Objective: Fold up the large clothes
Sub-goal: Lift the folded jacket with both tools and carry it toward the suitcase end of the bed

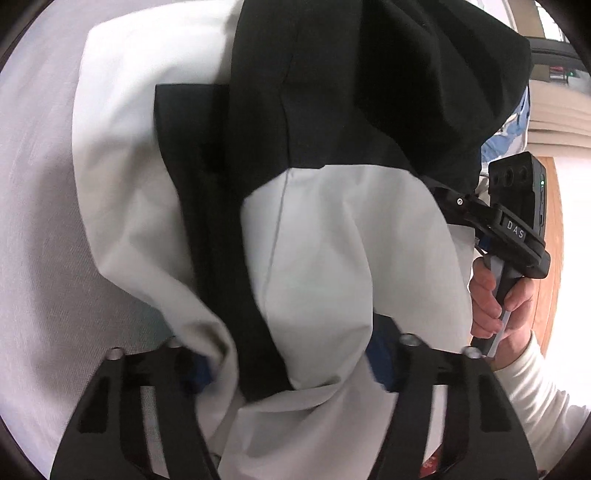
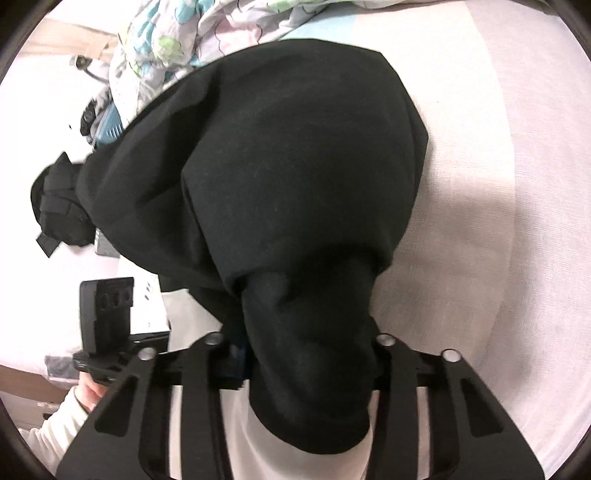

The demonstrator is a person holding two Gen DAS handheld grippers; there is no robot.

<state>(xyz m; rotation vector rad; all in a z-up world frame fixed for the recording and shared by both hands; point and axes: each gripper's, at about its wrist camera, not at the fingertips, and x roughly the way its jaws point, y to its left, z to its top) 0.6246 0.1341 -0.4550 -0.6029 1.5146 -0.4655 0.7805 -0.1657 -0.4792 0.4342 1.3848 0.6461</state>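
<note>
Two grippers have hold of one garment (image 1: 332, 236), black and white, hanging bunched over the pale bed (image 1: 33, 184). My left gripper (image 1: 291, 373) is clamped on a gathered fold of white cloth with a black band running through it, and I can see the blue pads pressing into it. My right gripper (image 2: 306, 365) pinches a thick wad of the black part, which balloons out ahead above the sheet. A patterned quilt (image 2: 173, 33) lies at the far edge
</note>
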